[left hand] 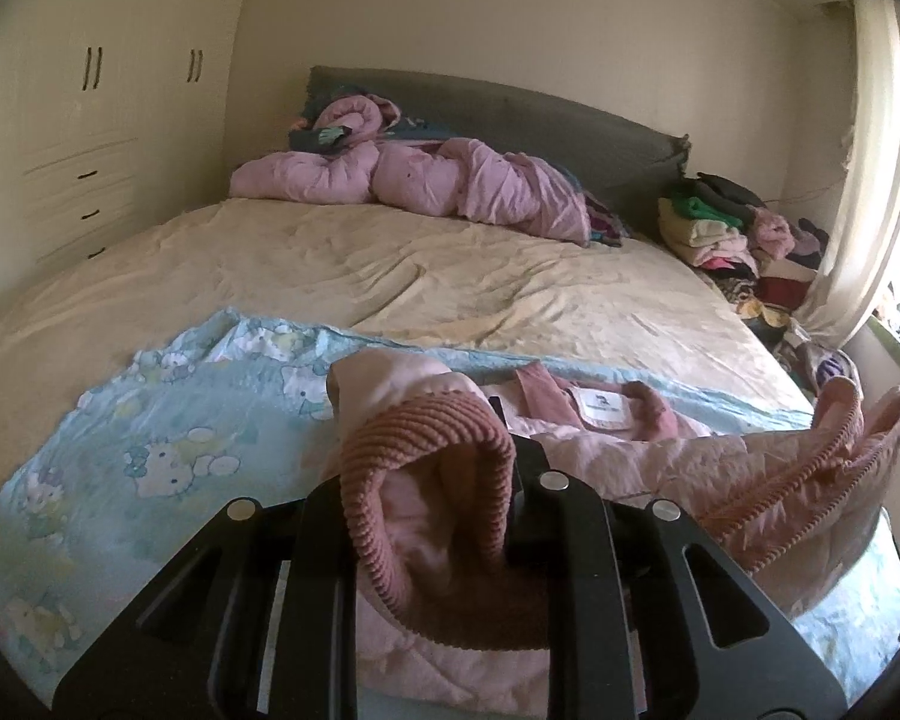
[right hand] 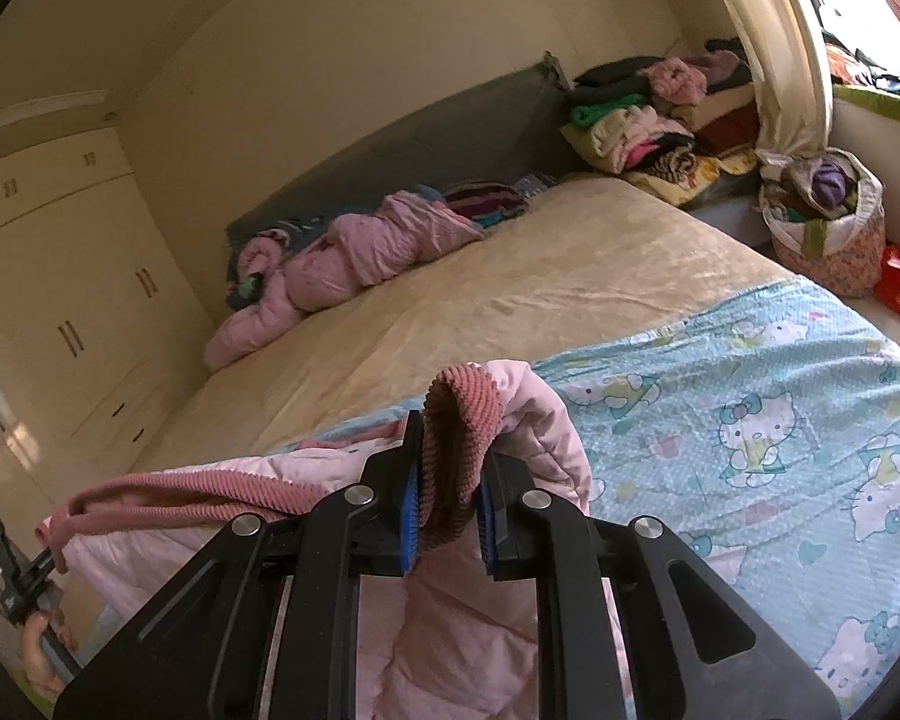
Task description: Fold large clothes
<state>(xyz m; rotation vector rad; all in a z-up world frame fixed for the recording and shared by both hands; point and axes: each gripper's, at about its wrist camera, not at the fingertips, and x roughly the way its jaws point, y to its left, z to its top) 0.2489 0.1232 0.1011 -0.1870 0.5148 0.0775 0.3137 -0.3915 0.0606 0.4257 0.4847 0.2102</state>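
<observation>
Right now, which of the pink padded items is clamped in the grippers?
The pale pink jacket with ribbed cuffs, lying on the cartoon-cat sheet; each hand-held gripper pinches a cuff. The mauve-pink quilt lies bunched at the headboard, untouched.

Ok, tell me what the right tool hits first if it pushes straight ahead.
The right tool, shut on the pink jacket's ribbed cuff, points slightly down across the bed. It would probably meet the cartoon-print blue sheet first, though depth is unclear.
</observation>
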